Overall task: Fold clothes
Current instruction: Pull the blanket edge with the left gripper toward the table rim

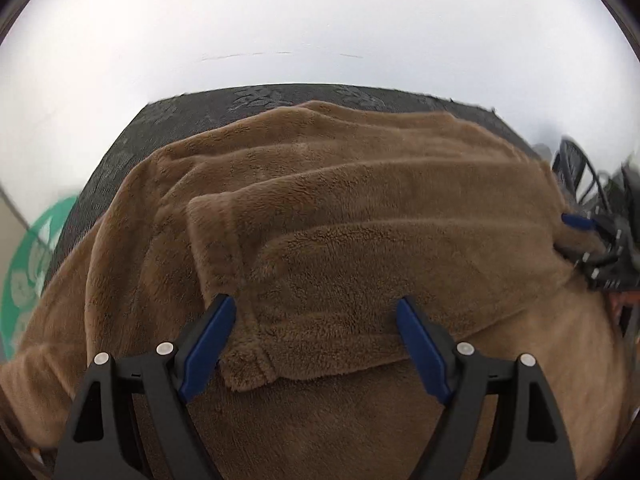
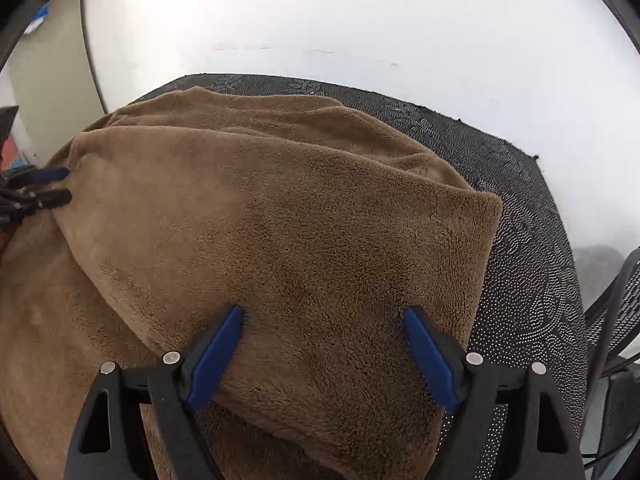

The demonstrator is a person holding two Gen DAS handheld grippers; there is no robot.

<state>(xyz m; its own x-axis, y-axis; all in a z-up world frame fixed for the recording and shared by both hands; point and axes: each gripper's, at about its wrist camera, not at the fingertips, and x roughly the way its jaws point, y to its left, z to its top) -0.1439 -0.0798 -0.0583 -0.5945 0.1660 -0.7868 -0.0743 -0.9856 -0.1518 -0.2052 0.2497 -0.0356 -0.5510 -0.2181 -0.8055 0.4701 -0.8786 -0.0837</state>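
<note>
Brown fleece garment covers most of the dark mat, overhanging it.

Counting from my feed: one brown fleece garment under both tools — folded, several stacked layers showing ahead of left gripper. One dark patterned mat beyond it, one white table past that. Two grippers total — left, plus right gripper — two blue-padded fingers each. One green round object far left of left gripper.
</note>
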